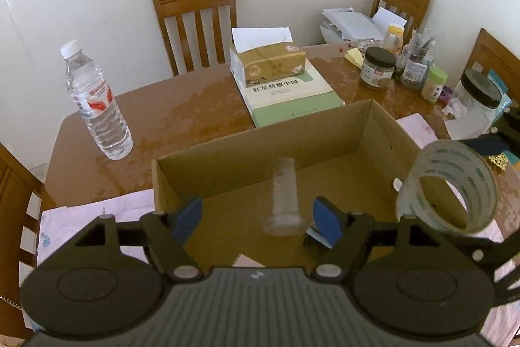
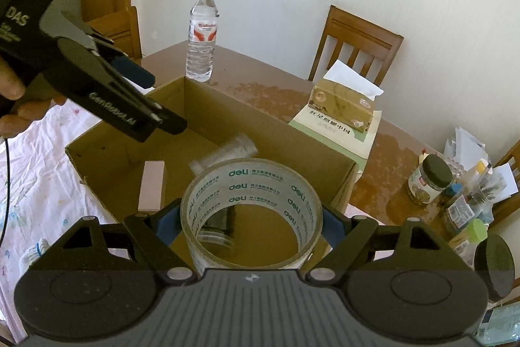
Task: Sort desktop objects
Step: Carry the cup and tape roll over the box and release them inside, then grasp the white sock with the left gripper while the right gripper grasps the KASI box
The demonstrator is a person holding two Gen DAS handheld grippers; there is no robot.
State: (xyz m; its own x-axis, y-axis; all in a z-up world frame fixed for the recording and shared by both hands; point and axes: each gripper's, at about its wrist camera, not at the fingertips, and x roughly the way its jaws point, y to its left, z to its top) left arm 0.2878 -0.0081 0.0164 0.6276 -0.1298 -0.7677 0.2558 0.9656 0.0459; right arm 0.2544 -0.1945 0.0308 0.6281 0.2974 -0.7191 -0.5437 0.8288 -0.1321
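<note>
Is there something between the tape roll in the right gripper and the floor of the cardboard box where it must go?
Partly. The tape hangs over the open box, with no lid. On the floor below lie a clear cup, a pink block and a dark item seen through the roll; bare floor remains beside them.

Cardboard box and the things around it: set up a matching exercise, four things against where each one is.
Things:
1. tape roll
2. clear plastic cup
3. water bottle
4. tissue box

Places:
A. on top of the green and white book
B. lying inside the cardboard box
C. standing on the bare table, beyond the box
D. between the jaws of the right gripper

Pairs: 1-D, 2-B, 3-C, 4-A
</note>
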